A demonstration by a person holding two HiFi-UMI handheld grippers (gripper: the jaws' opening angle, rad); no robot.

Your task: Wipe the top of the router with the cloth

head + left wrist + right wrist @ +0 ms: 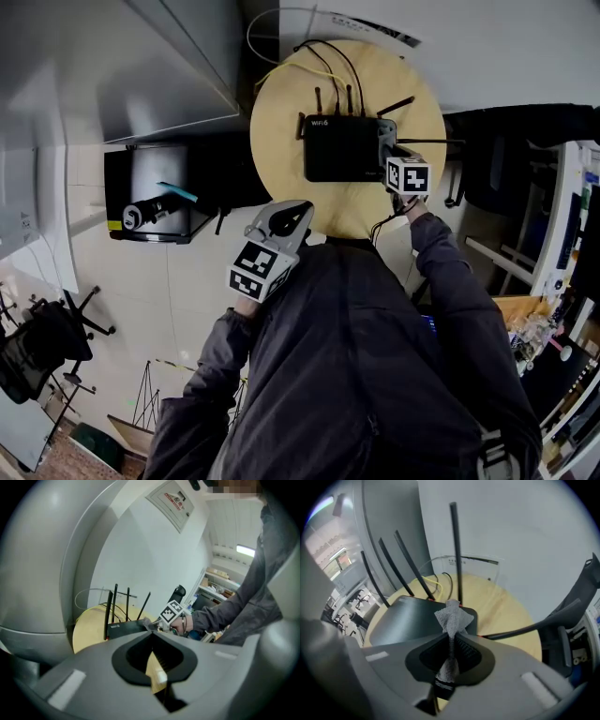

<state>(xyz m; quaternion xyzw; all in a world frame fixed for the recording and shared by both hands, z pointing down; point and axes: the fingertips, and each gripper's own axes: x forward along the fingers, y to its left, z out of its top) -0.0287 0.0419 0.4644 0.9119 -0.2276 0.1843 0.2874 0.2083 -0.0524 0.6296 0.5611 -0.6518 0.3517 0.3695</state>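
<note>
A black router (342,148) with several upright antennas lies on a round wooden table (281,122). My right gripper (389,142) is shut on a grey cloth (385,131) at the router's right edge. In the right gripper view the cloth (453,616) sticks up out of the gripper (452,632), just over the router's near corner (417,620). My left gripper (298,214) hovers off the table's near edge, away from the router. Its jaws (152,633) meet at the tip with nothing between them, and the router (124,627) lies beyond.
Cables (328,56) run off the table's far side behind the router. A large grey cabinet (141,66) stands at the left with a black stand (155,211) below it. A dark chair (497,159) is at the right, and an office chair (47,347) on the floor at the left.
</note>
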